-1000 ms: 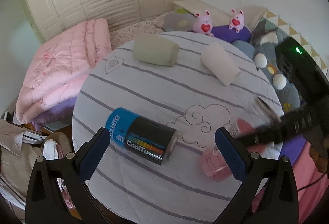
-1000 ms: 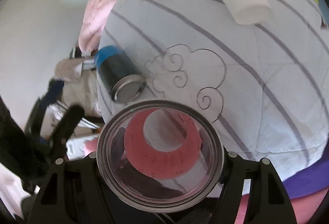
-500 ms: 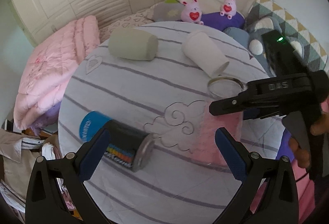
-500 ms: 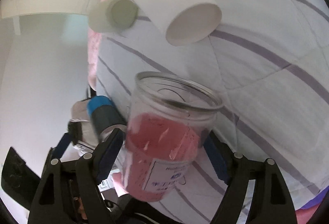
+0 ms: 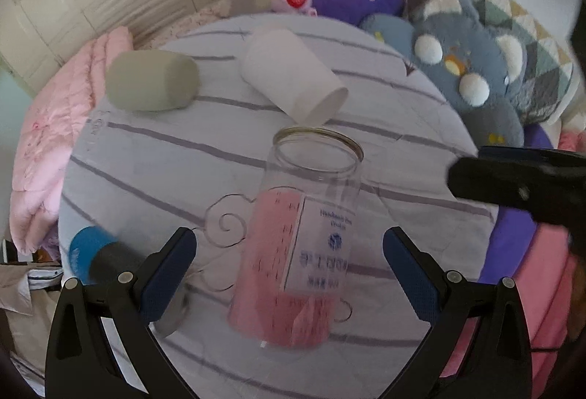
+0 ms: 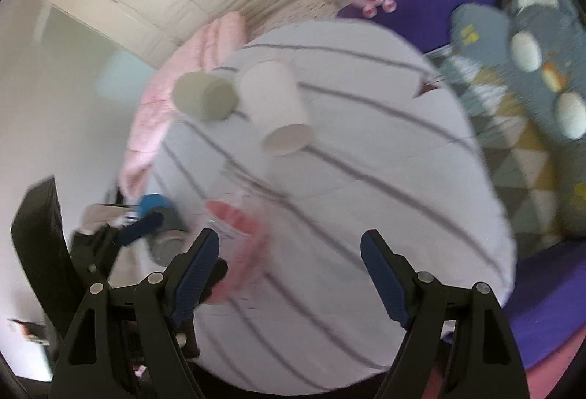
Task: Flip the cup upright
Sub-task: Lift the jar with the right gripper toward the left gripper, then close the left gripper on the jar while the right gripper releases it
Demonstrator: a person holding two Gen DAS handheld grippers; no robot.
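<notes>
The left wrist camera is looking close over its fingers (image 5: 410,274) at the round table (image 5: 421,128). The right one (blurred) is sitting higher, sharing the white cup (image 6: 274,109) beyond both fingertips.

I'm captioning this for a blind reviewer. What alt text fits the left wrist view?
A clear jar with a pink label stands upright on a round striped table, between the fingers of the open left gripper. Behind it, a white cup and a green cup lie on their sides.
</notes>
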